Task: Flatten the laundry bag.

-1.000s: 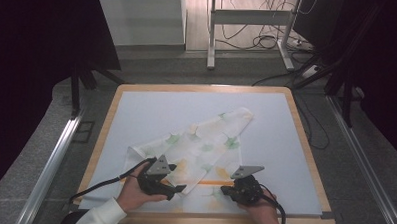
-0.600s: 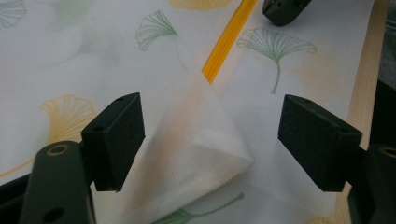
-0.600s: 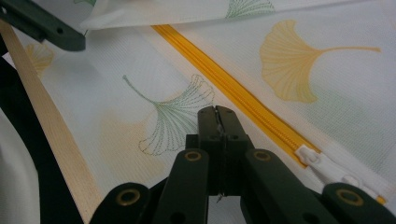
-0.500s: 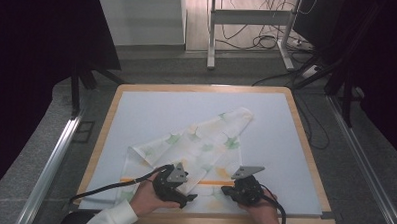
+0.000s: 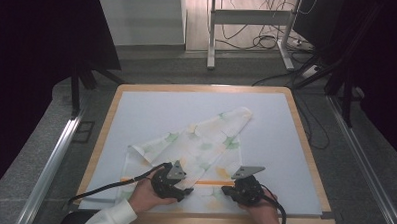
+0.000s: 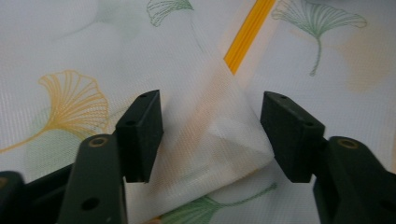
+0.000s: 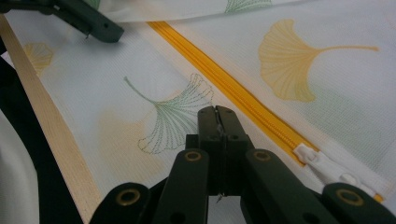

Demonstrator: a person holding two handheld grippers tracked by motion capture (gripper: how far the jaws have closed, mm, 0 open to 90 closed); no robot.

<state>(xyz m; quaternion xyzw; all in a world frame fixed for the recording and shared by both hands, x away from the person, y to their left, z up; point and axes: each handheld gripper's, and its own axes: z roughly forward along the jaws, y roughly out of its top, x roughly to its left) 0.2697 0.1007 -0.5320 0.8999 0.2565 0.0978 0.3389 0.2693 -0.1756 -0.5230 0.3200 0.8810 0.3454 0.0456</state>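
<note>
On the desk (image 5: 285,145), the ginkgo-print zippered cloth (image 5: 205,145) lies near the front edge. The left gripper (image 6: 212,135) has just been closing, a folded cloth corner between its jaws; the right gripper (image 7: 218,116) is fully closed, pressing the cloth.

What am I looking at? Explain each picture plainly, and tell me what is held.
No machine: a person holds a two-fingered gripper in each hand. The high view looks down on the table; the other two views come from cameras riding on the grippers. A leaf-print cloth with a yellow zipper lies there. The left gripper has just been closing its fingers around a folded corner, not yet pinching it. The right gripper is shut, its tip at the cloth.
</note>
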